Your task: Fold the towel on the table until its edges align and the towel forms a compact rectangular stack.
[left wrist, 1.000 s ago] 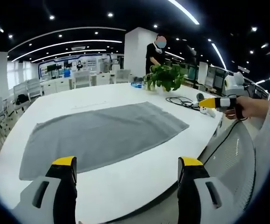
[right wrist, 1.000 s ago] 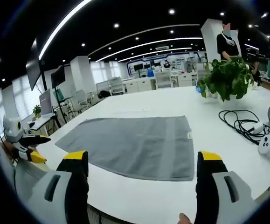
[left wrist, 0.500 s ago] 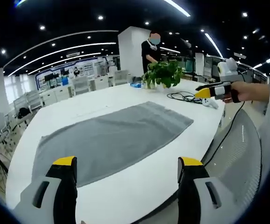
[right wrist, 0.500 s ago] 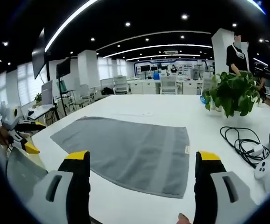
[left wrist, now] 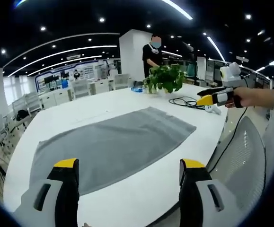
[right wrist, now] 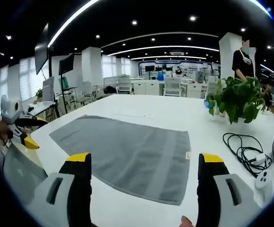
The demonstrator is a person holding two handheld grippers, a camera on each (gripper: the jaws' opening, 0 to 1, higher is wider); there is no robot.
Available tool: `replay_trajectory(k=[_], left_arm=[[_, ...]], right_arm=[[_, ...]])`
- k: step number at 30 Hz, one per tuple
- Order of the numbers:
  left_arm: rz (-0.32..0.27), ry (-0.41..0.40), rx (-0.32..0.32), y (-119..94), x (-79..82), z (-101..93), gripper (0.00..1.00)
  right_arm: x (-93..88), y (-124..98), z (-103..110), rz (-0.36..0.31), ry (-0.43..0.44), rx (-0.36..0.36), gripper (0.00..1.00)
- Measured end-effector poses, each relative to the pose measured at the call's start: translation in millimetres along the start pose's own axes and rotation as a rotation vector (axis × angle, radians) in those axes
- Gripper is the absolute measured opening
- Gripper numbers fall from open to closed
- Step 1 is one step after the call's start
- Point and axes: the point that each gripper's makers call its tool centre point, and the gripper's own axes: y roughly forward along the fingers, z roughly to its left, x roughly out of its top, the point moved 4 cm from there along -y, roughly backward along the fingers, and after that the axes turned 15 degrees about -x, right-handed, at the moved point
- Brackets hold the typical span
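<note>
Grey towel (left wrist: 110, 142), spread flat at the centre of the white worktop (left wrist: 141, 189), unfolded. We log the left tool (left wrist: 127, 177) at lower centre of the left gripper view, jaws apart, empty, short of the towel. The right tool (right wrist: 144, 172), lower centre of its view, likewise apart and empty. Potted plant (right wrist: 236, 99) and black cable (right wrist: 243, 146) at right of that view.

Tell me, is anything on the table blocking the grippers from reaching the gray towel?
Nothing visible. The gray towel lies flat on the white table, bare ahead of both open grippers. The potted plant and black cable sit off to one side.
</note>
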Motion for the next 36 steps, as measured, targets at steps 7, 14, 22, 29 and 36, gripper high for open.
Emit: replay_trajectory(k=[7, 14, 22, 29, 36], left_arm=[[0.004, 0.035, -0.037, 12, 9.5, 1.6, 0.9], [0.006, 0.091, -0.097, 29, 24.0, -4.9, 0.9], [0.021, 0.164, -0.192, 53, 35.9, -25.9, 0.89], [0.089, 0.305, -0.272, 72, 43.8, -49.8, 0.89], [0.05, 0.295, -0.335, 102, 60.9, -61.3, 0.89]], right_arm=[[0.8, 4, 1, -0.008, 0.016, -0.002, 0.94], [5.5, 8, -2, -0.017, -0.001, -0.004, 0.93], [15.0, 10, -17, -0.041, 0.006, -0.02, 0.92], [15.7, 10, -31, -0.034, -0.001, -0.027, 0.89], [37.1, 15, -44, -0.064, -0.01, -0.028, 0.88]])
